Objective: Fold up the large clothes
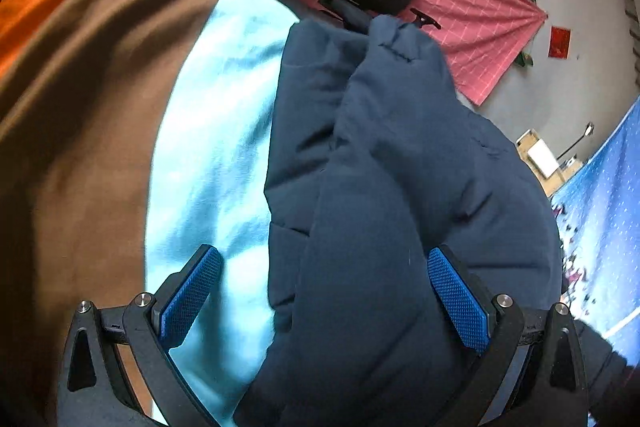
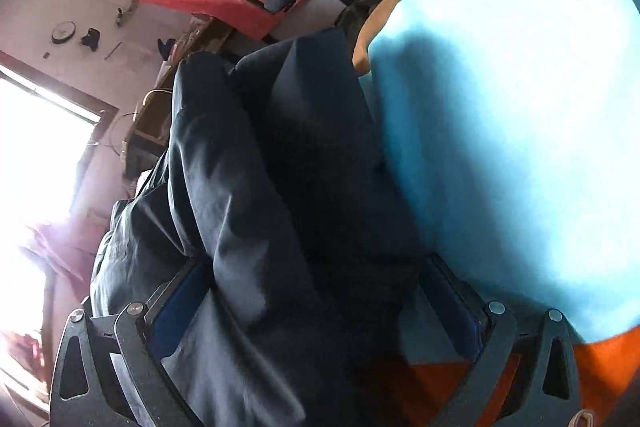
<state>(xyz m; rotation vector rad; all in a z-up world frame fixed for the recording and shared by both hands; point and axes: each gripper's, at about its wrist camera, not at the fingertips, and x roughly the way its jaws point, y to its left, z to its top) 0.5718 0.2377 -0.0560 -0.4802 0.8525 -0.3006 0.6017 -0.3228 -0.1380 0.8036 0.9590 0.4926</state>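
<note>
The navy padded jacket (image 1: 400,195) lies bunched on the light-blue sheet (image 1: 216,147), its long axis running straight ahead toward twelve o'clock from both claws. The left claw (image 1: 324,303) stands wide open, fabric between its pads, ungripped. The right claw (image 2: 316,307) is equally spread, astride the same ridge (image 2: 256,211).

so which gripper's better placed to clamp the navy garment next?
Right, probably. The navy garment fills the gap between the right gripper jaws; at the left gripper it covers only the right-hand side. Both open.
</note>
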